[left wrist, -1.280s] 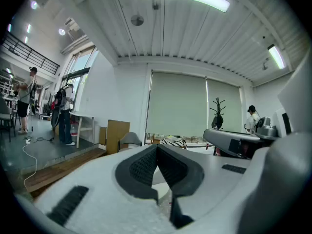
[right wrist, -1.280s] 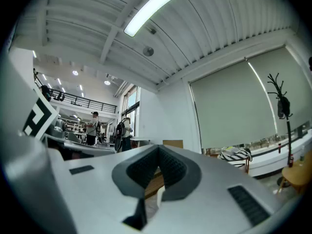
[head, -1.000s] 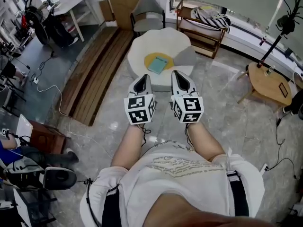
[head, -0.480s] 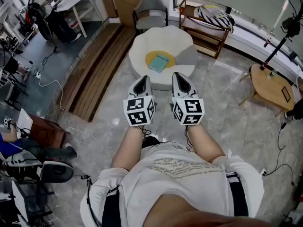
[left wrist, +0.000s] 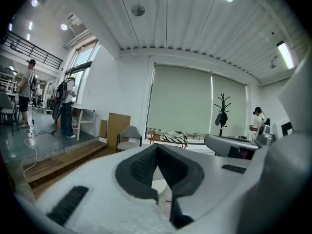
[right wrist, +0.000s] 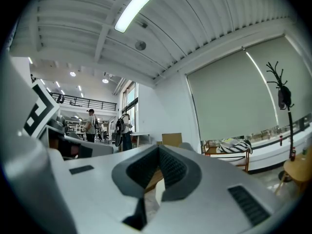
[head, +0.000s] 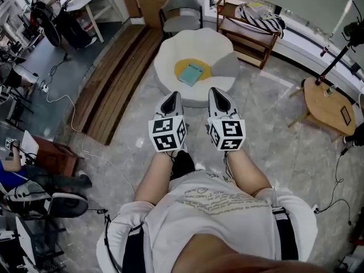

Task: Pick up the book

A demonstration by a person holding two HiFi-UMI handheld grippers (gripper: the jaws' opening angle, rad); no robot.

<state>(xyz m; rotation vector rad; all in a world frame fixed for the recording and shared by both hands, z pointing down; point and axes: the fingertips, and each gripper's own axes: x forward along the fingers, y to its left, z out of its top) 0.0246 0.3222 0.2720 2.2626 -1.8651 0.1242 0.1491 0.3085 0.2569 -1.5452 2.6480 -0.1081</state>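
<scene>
Left gripper (head: 170,98): fingers pressed together at the tips, nothing between them. It is empty, which suits a stage where no grasp has begun.
Right gripper (head: 219,95): fingers also meet at the tips and hold nothing.
Pose: both grippers are held side by side in front of the person's body. They point roughly level towards the table, probably a carrying posture during the approach and not a reach.
Book (head: 190,74): teal, lying flat on the yellow patch (head: 181,69) in the middle of the table, ahead of both grippers and well apart from them, untouched.
Table (head: 170,53): low, white and flower-shaped, with the book clear of its edges, so it can be reached from above or from the near side.
Stage: judged to be the approach. The pickup is not yet started.
Next need: get closer, lower a gripper and open its fingers. A flat book likely calls for pinching one edge.
</scene>
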